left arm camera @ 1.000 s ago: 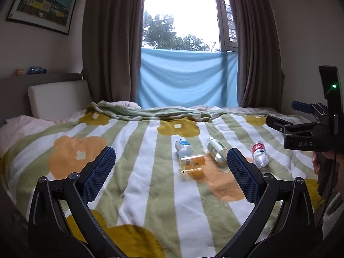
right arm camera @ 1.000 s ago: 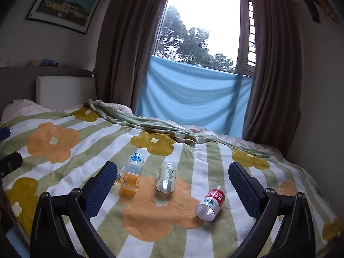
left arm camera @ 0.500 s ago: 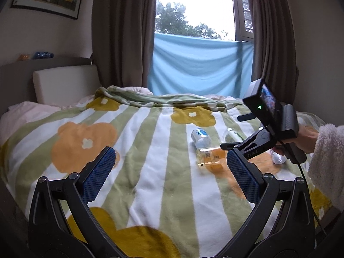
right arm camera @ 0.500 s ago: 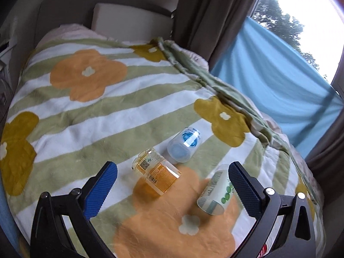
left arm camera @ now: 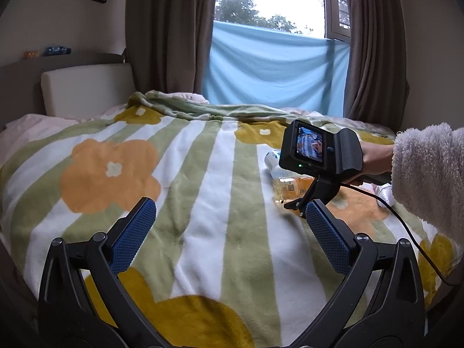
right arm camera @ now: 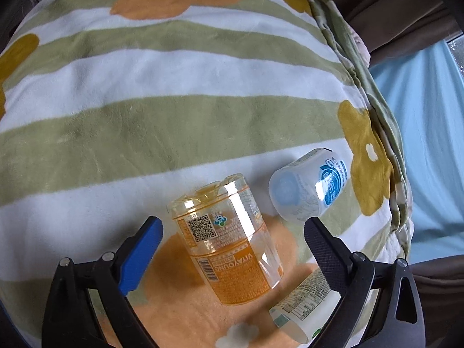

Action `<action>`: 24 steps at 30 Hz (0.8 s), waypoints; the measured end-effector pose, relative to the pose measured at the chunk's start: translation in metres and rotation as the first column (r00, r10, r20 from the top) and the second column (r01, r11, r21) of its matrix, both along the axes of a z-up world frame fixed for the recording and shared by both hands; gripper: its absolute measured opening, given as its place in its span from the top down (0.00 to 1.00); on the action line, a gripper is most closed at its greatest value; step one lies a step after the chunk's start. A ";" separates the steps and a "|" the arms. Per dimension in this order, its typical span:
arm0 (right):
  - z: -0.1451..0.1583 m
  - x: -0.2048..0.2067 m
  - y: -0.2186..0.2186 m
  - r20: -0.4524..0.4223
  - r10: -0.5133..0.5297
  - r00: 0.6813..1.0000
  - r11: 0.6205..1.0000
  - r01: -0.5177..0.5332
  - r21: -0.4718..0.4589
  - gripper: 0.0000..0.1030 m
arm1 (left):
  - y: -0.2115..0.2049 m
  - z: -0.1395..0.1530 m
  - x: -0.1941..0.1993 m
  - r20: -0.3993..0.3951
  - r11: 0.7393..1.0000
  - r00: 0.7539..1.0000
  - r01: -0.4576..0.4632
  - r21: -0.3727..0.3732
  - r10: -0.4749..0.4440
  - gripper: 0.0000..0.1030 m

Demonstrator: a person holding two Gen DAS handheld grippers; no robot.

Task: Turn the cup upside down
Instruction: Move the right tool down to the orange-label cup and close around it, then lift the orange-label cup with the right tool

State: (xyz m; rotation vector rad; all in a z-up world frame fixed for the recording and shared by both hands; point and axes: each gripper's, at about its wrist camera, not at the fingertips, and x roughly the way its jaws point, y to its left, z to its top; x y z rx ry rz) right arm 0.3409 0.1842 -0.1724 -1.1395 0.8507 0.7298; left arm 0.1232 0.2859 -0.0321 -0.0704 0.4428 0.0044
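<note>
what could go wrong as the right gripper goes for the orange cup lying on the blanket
The orange cup lies on its side on the soft blanket, so it may roll or sink when the open right gripper closes. The blue-label cup and green-label cup lie close beside it, and the right finger could nudge either one. The cup's clear, glossy wall might also slip between the pads mid-flip.

A striped flowered blanket [left arm camera: 203, 179] covers the bed, blue sheet [left arm camera: 275, 66] draping the window
</note>
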 end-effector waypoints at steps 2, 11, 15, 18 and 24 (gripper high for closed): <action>-0.007 0.006 0.003 -0.010 0.002 1.000 0.999 -0.003 -0.045 0.19 | 0.000 -0.002 0.002 -0.009 1.000 1.000 0.005 -0.001 -0.005 0.00; -0.011 0.008 0.008 -0.044 -0.010 0.999 0.997 0.007 -0.071 0.38 | -0.002 -0.008 0.006 -0.039 1.000 0.999 0.017 -0.008 -0.017 0.00; -0.009 0.003 0.007 -0.048 -0.039 0.998 0.996 0.036 -0.077 0.39 | -0.001 -0.007 0.003 -0.042 1.000 0.999 0.020 -0.018 -0.021 0.00; -0.005 -0.003 0.003 -0.058 -0.084 0.995 0.993 0.080 -0.082 0.39 | 0.001 -0.005 0.001 -0.040 0.999 0.999 0.025 -0.022 -0.026 0.00; 0.021 -0.032 -0.018 -0.101 -0.204 0.974 0.978 0.199 -0.058 0.39 | 0.003 -0.002 -0.007 -0.031 0.998 0.998 0.048 -0.047 -0.050 0.00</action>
